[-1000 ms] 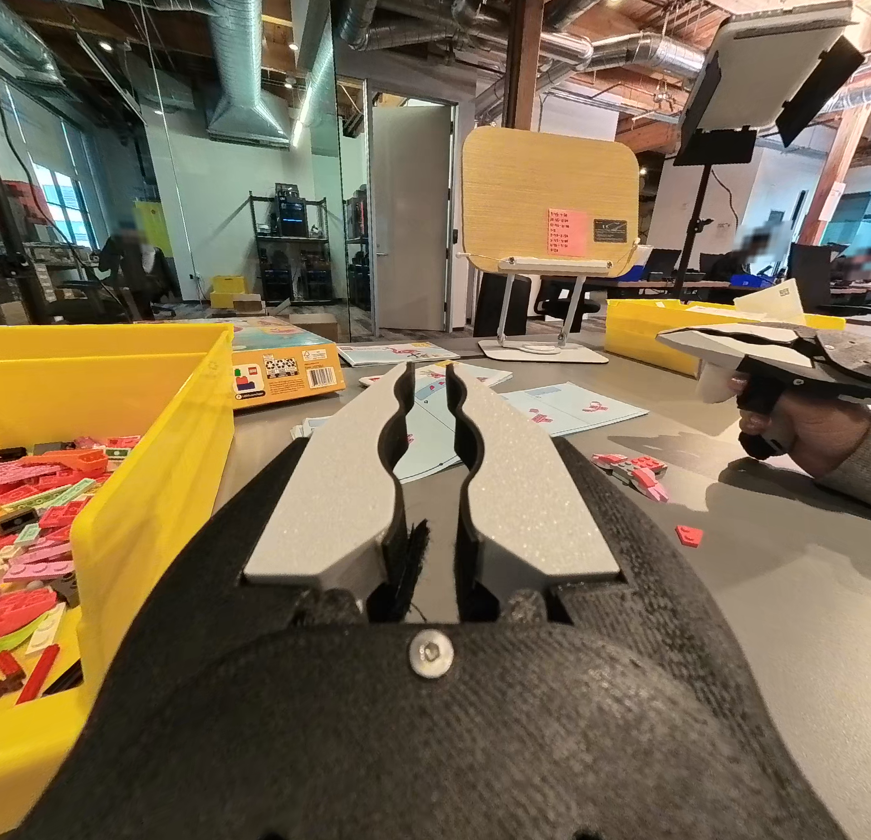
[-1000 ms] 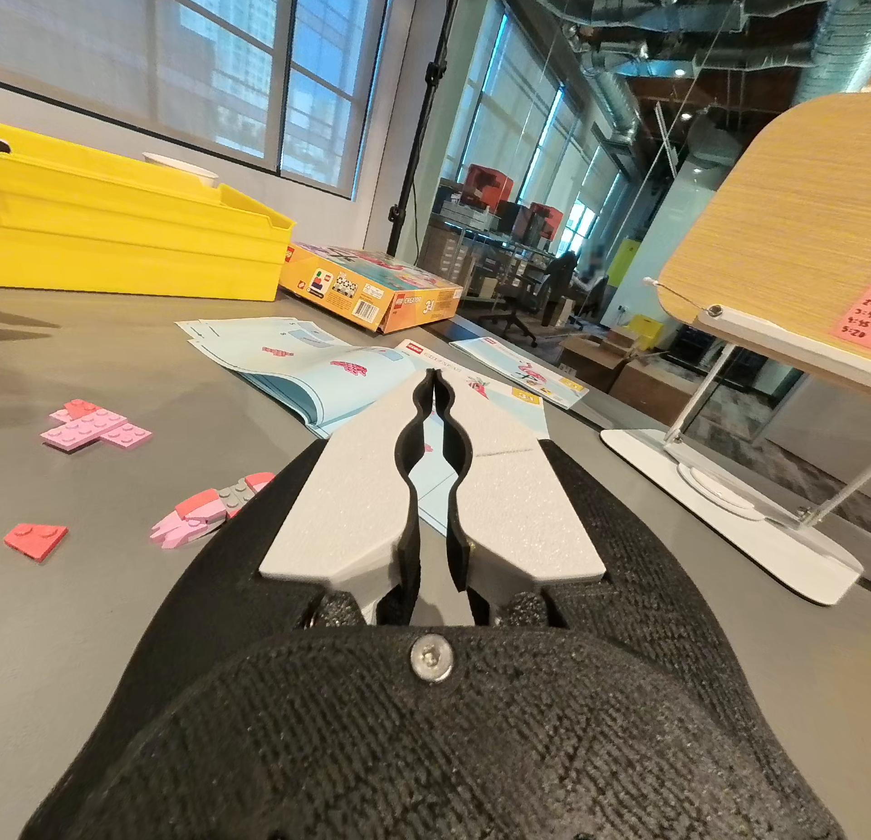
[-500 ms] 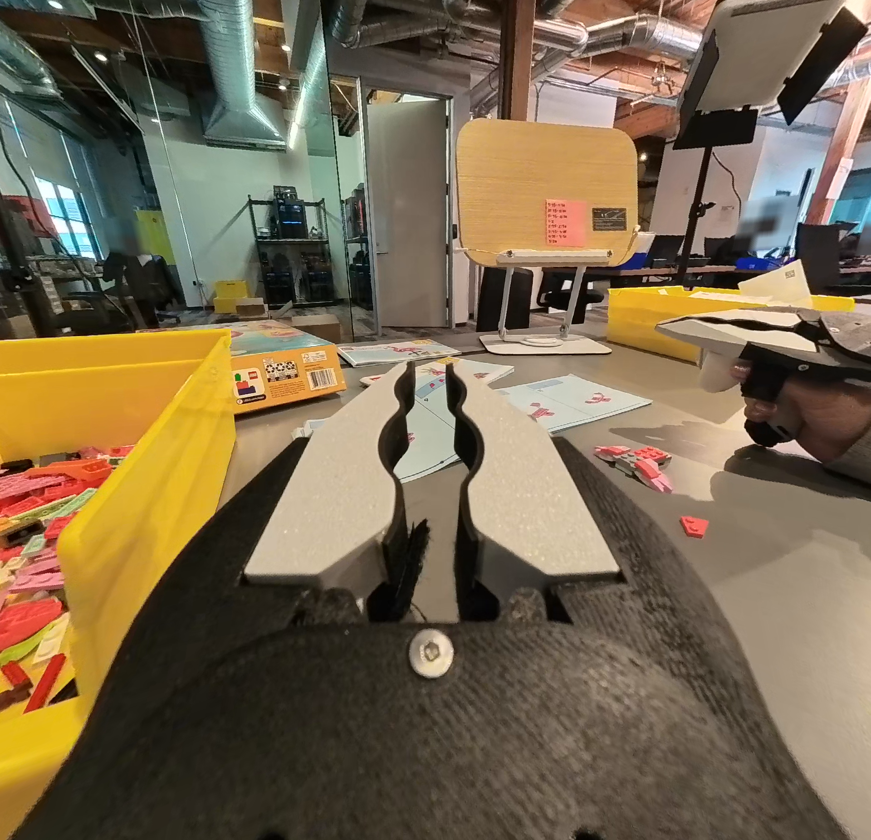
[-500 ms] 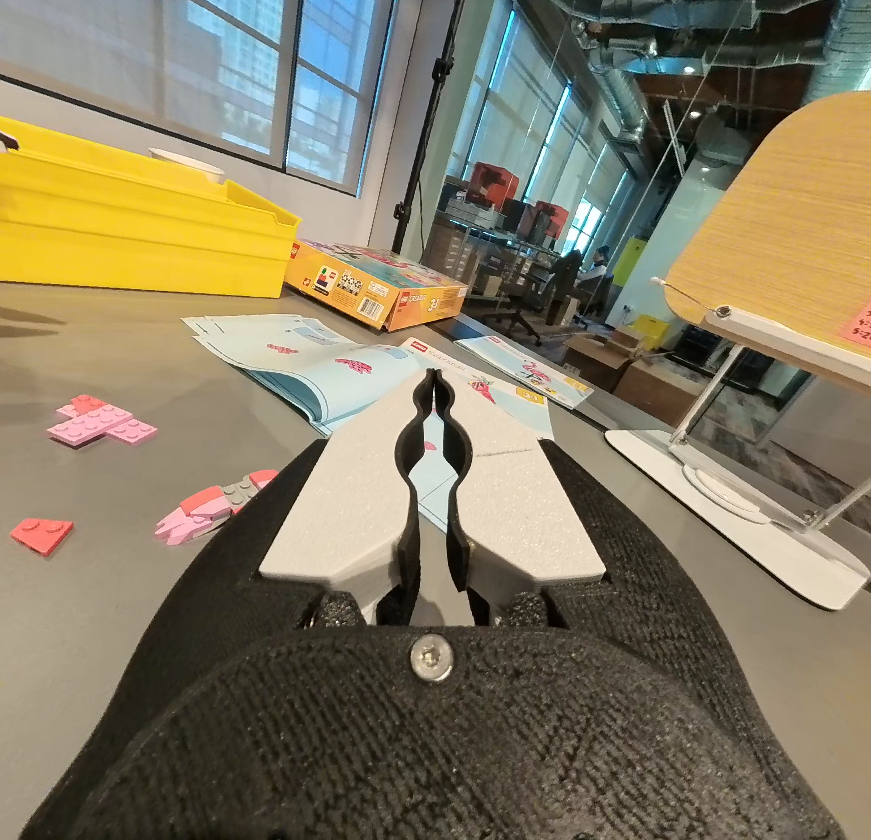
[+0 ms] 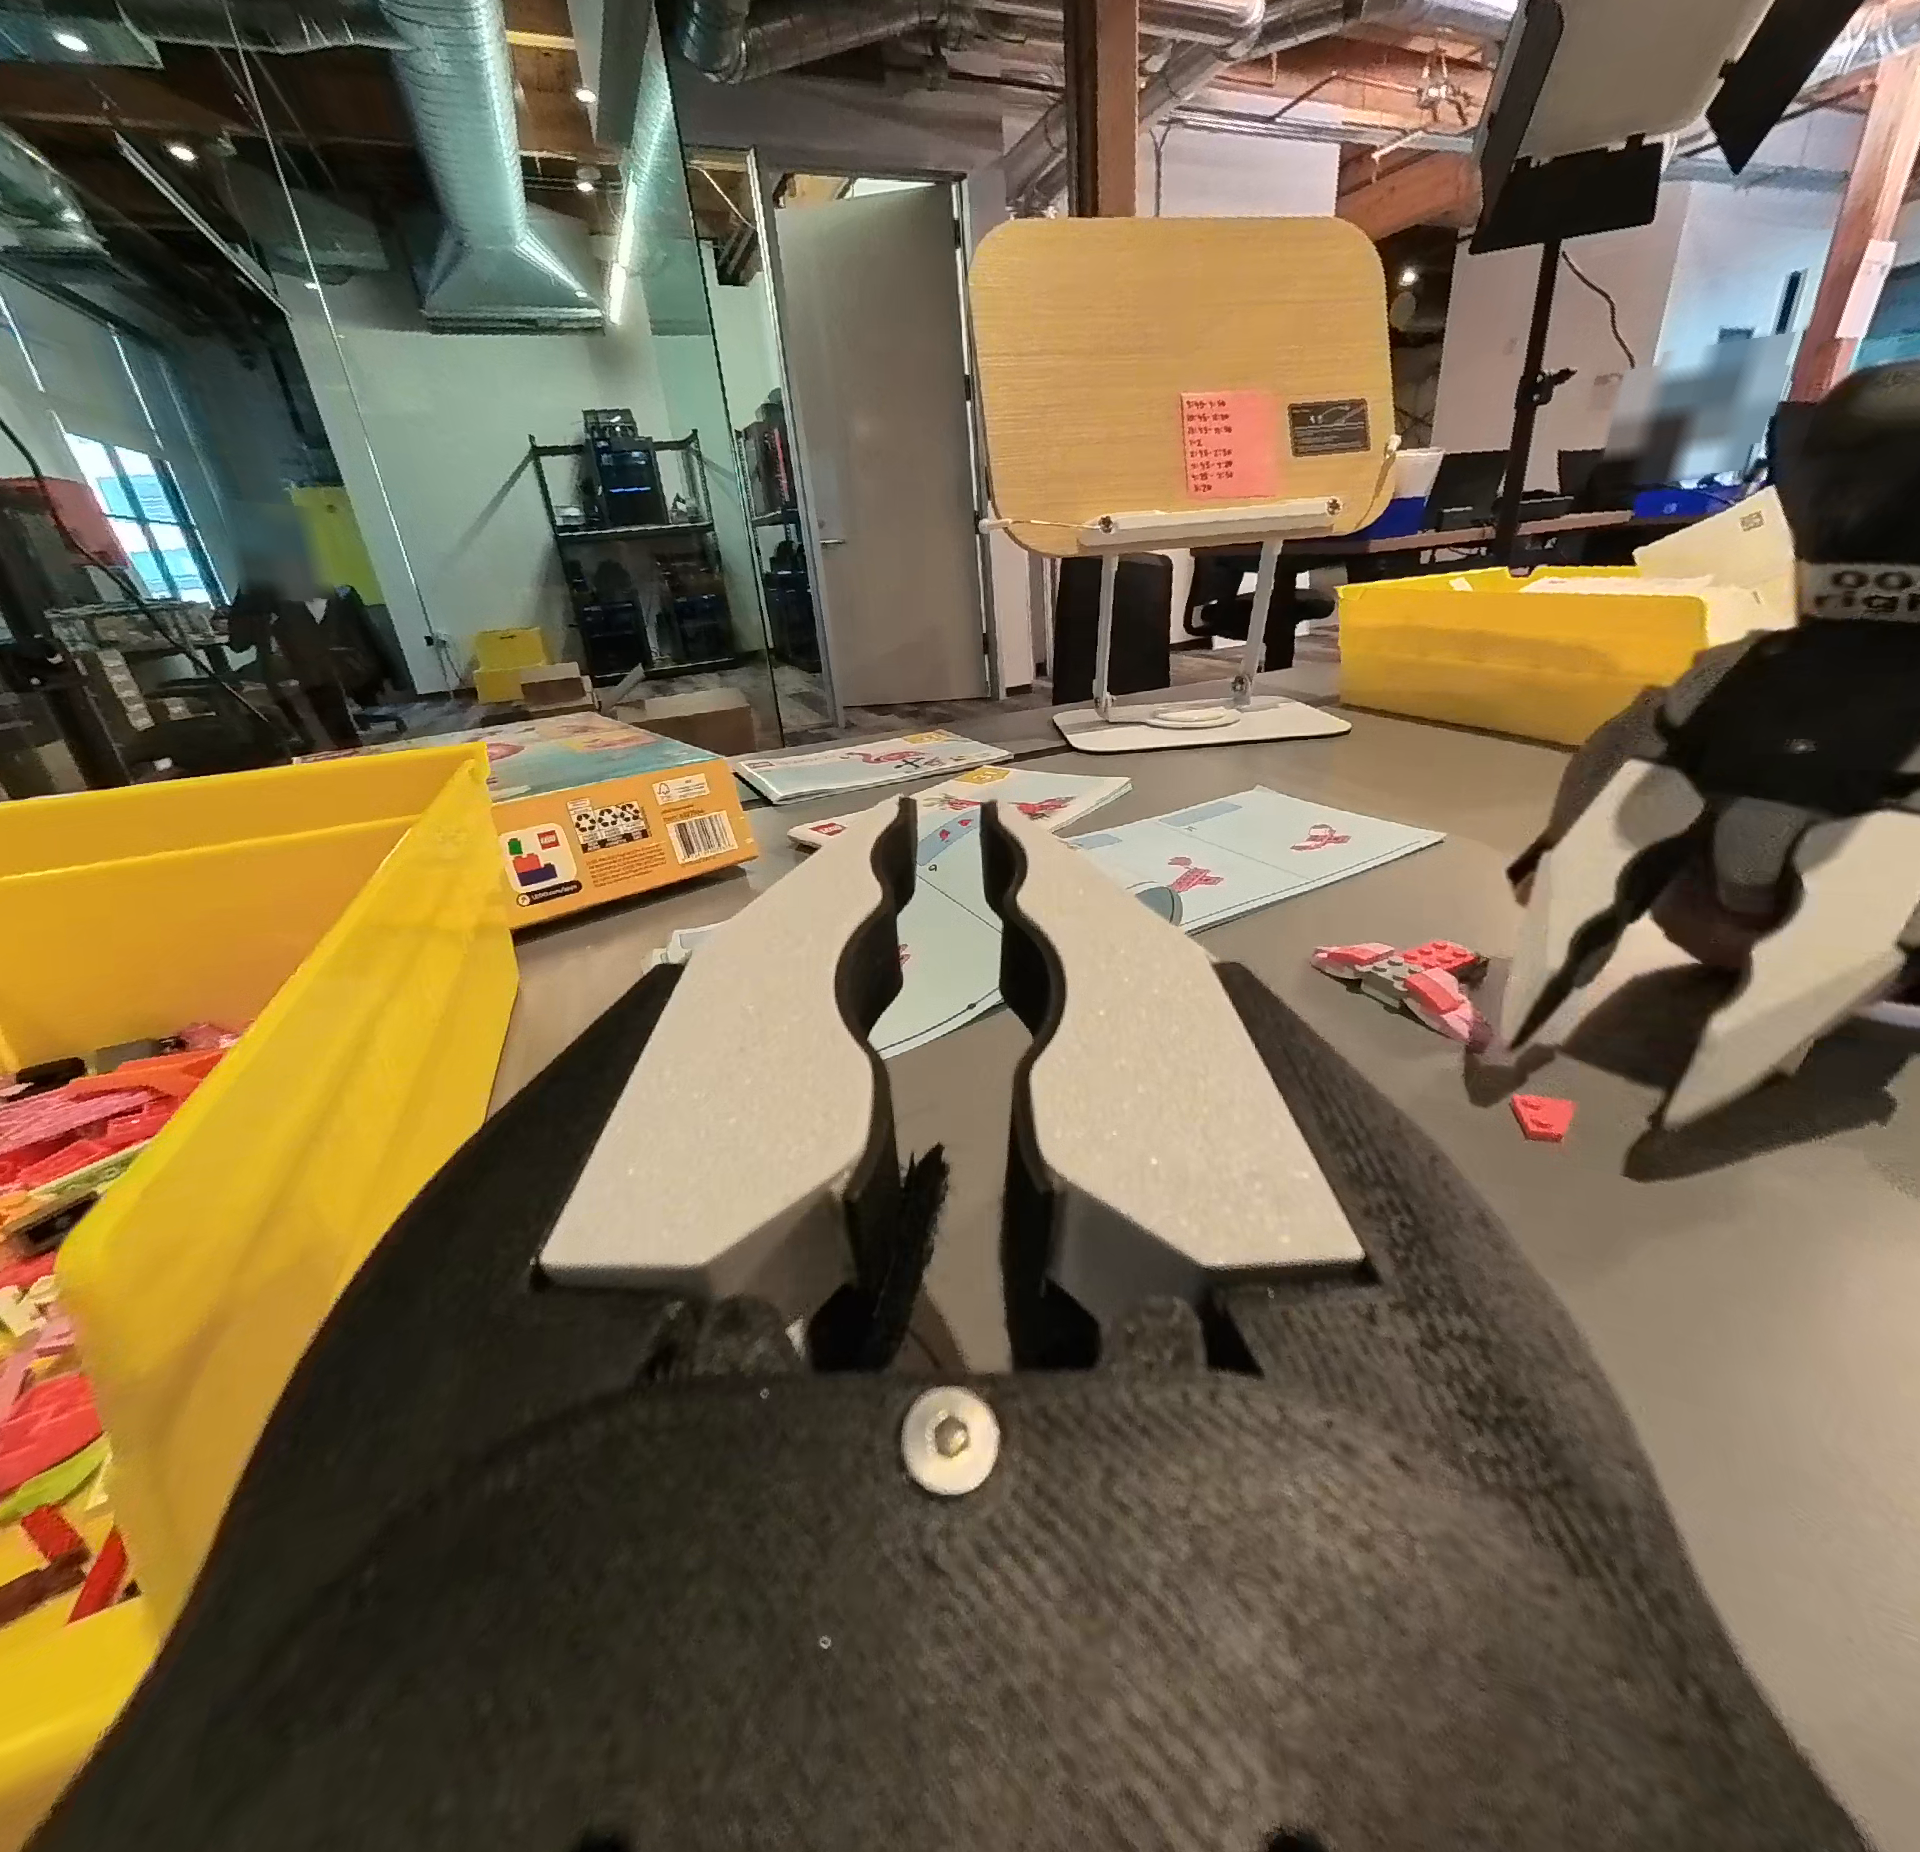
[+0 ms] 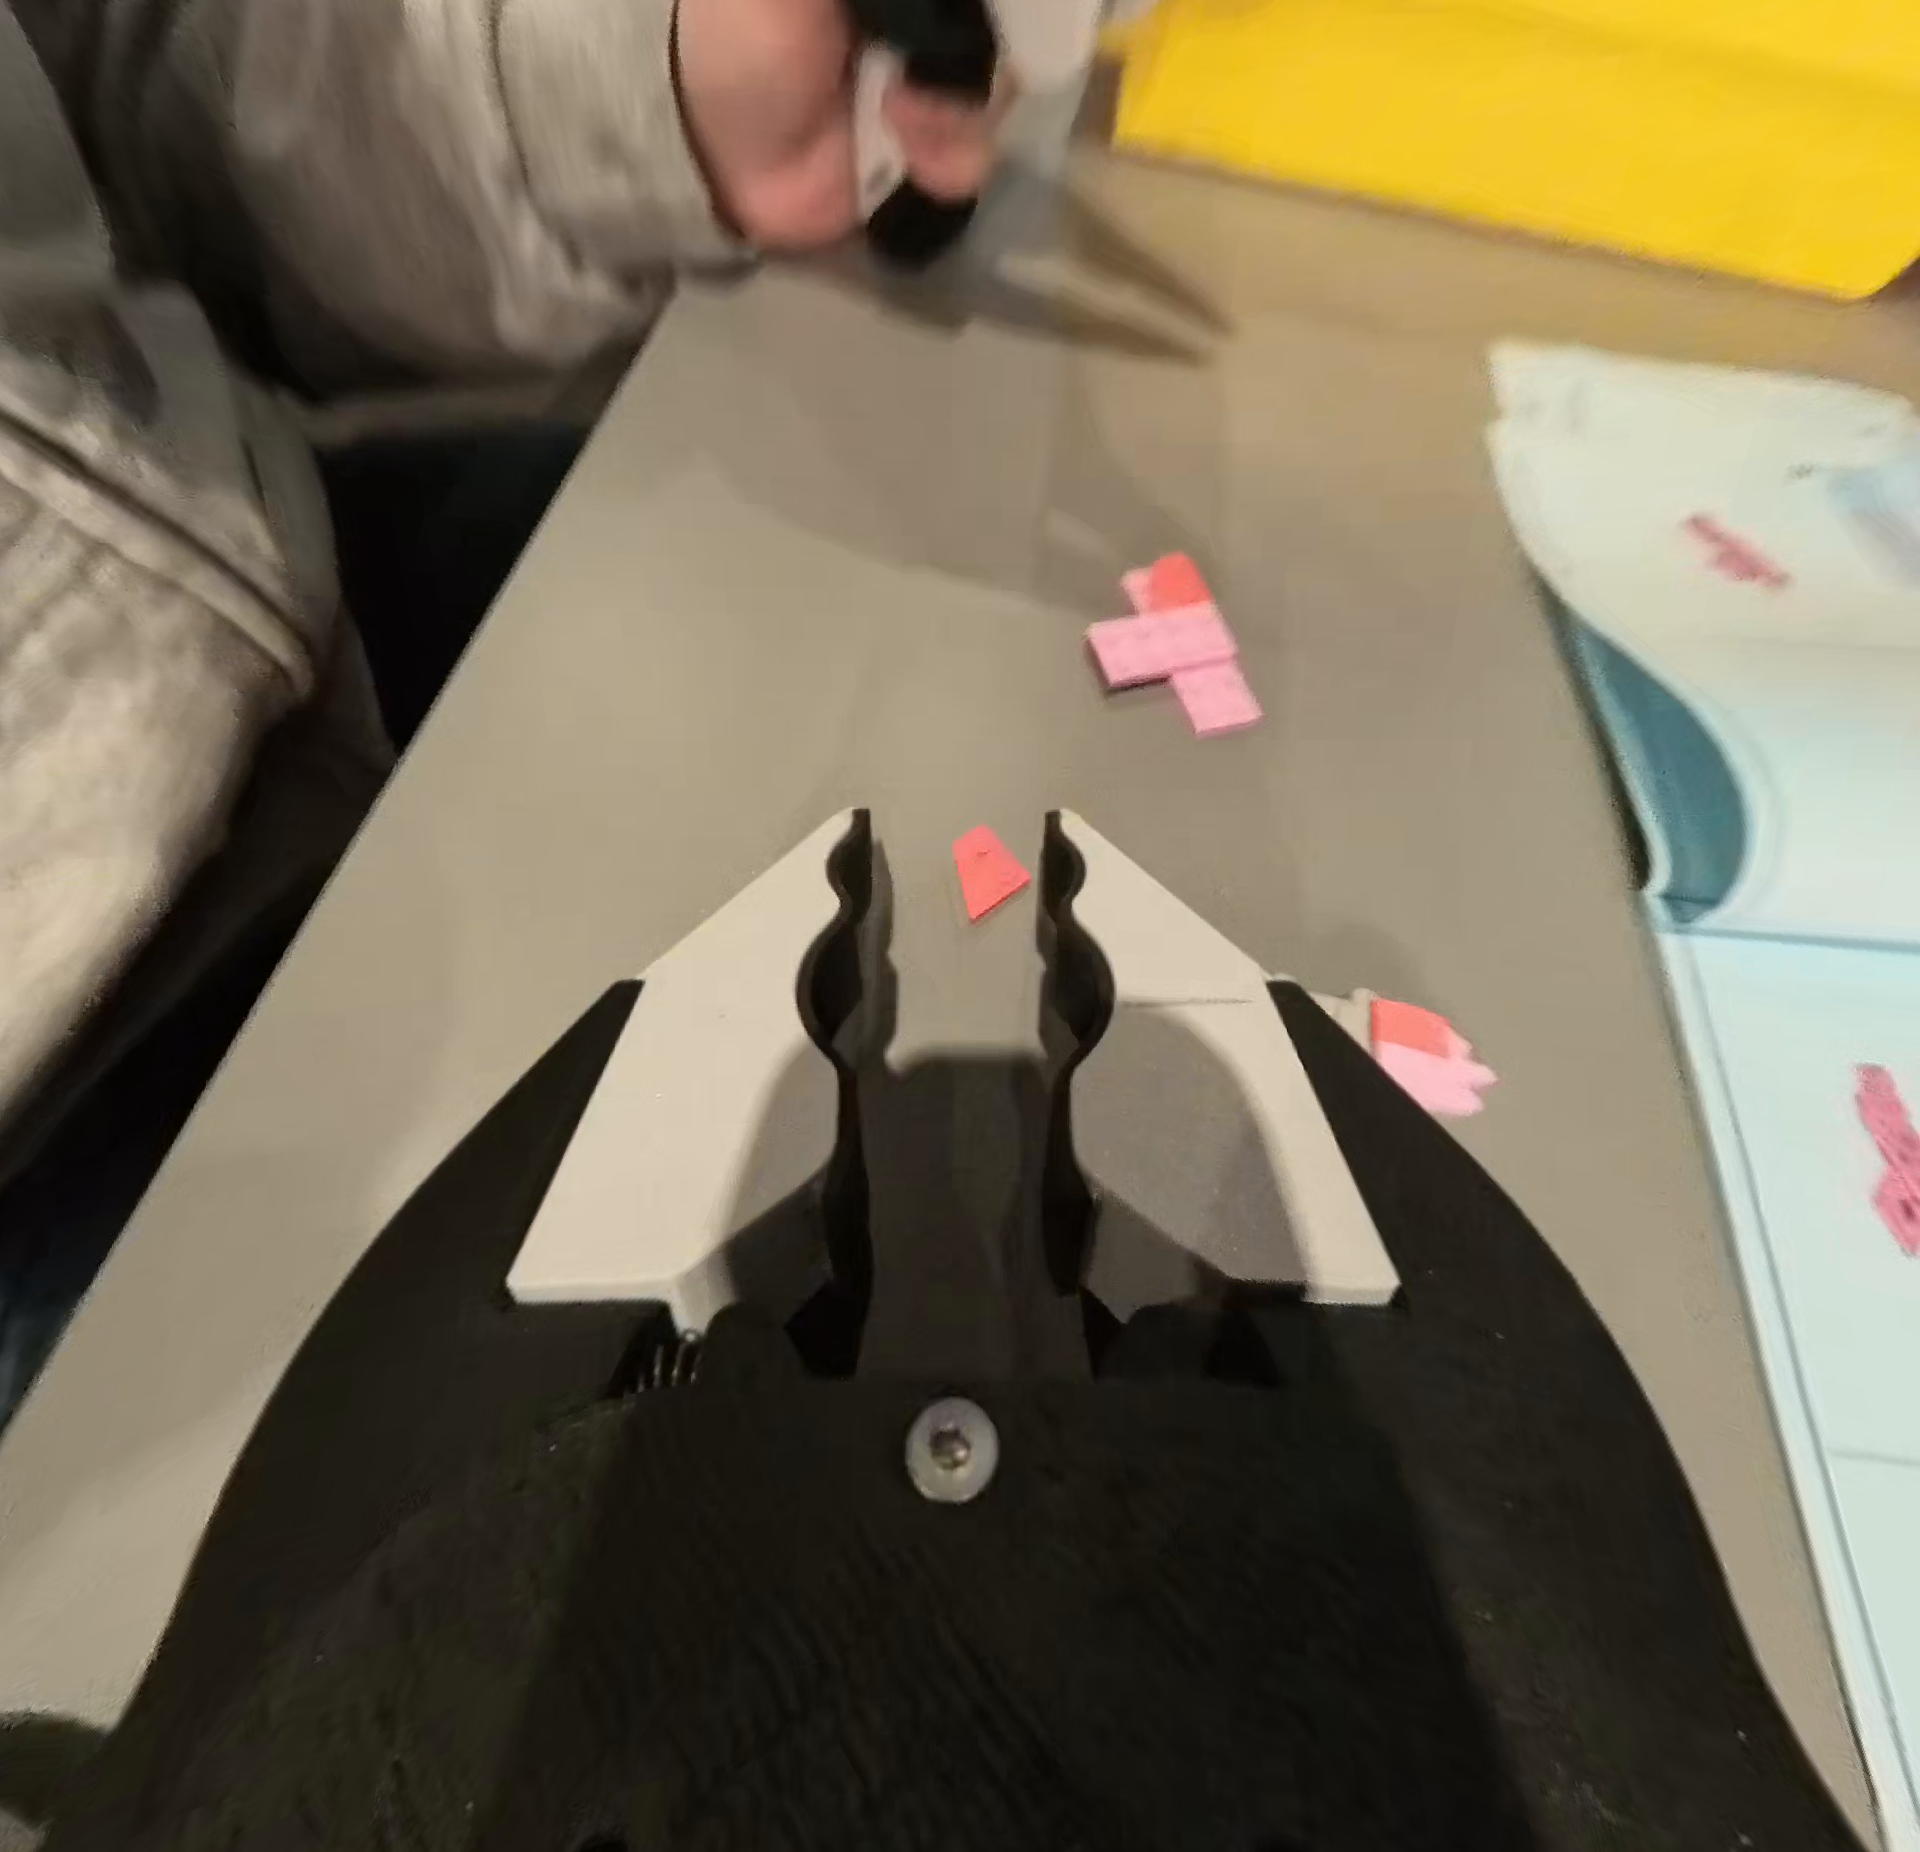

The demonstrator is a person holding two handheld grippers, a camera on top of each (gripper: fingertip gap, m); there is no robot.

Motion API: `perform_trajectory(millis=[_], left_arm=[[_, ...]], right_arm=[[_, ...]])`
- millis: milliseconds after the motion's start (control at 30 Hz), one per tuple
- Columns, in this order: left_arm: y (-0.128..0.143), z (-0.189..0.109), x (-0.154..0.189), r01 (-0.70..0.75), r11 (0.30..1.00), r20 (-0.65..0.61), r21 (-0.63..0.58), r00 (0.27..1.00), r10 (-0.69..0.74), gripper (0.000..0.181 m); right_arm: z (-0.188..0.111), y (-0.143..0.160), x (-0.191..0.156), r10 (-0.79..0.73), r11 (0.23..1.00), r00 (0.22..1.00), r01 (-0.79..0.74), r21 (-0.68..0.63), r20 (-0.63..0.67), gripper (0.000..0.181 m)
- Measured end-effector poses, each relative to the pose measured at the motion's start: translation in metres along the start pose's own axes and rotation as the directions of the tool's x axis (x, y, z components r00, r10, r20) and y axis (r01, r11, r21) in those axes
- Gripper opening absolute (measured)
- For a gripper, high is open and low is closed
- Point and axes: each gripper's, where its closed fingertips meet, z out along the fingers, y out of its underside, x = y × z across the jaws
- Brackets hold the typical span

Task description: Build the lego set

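A small red wedge plate (image 6: pixel 990 872) lies flat on the grey table (image 6: pixel 727 597), framed between the tips of the right gripper (image 6: pixel 954 828), whose jaws stand spread wide and empty above it. A pink and red cross-shaped assembly (image 6: pixel 1174 649) rests beyond the jaws to the right, and another pink and red cluster (image 6: pixel 1423 1059) sits just outside the right finger, beside light blue instruction sheets (image 6: pixel 1766 867). The left gripper (image 5: pixel 948 810) has its jaws slightly parted, holding nothing, with a yellow bin (image 5: pixel 301 981) of loose bricks to their left.
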Motion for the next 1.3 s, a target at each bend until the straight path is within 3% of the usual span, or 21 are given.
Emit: perform_trajectory(millis=[100,267,567,667,767,833,900,933,1000,1300], left_arm=[[0.001,0.001,0.000,-0.020,1.000,0.006,-0.007,1.000,0.021,0.011],[0.003,0.002,0.002,-0.066,0.998,0.009,-0.023,0.998,0.066,0.010],[0.008,0.005,0.011,-0.149,0.988,-0.012,-0.049,0.989,0.149,0.009],[0.008,0.006,0.012,-0.174,0.983,-0.010,-0.053,0.985,0.173,0.008],[0.009,0.006,0.014,-0.193,0.980,-0.012,-0.055,0.981,0.192,0.008],[0.009,0.006,0.015,-0.202,0.978,-0.014,-0.056,0.979,0.201,0.008],[0.010,0.007,0.016,-0.209,0.976,-0.017,-0.059,0.978,0.209,0.008],[0.010,0.007,0.016,-0.213,0.975,-0.018,-0.060,0.977,0.212,0.008],[0.010,0.007,0.017,-0.221,0.974,-0.021,-0.060,0.975,0.220,0.008],[0.012,0.008,0.023,-0.273,0.960,-0.035,-0.069,0.962,0.271,0.007]], right_arm=[[0.011,0.007,0.001,-0.083,0.994,0.996,0.085,-0.074,0.032,0.029],[0.011,0.011,0.003,-0.005,0.996,0.989,0.019,-0.091,0.148,0.021],[0.006,0.015,0.006,-0.012,0.995,0.991,0.025,-0.094,0.135,0.012],[0.005,0.013,0.018,-0.041,0.996,0.999,0.043,-0.083,0.021,0.011],[-0.005,-0.009,0.037,-0.160,0.985,0.957,0.169,0.016,-0.242,0.011],[-0.019,-0.027,0.052,-0.298,0.944,0.836,0.329,-0.015,-0.460,0.011],[-0.028,-0.034,0.064,-0.426,0.893,0.686,0.424,-0.152,-0.589,0.011],[-0.031,-0.038,0.066,-0.477,0.865,0.620,0.458,-0.206,-0.624,0.011],[-0.033,-0.047,0.063,-0.505,0.838,0.563,0.501,-0.215,-0.654,0.011],[-0.036,-0.046,0.067,-0.478,0.855,0.558,0.472,-0.214,-0.678,0.011]])
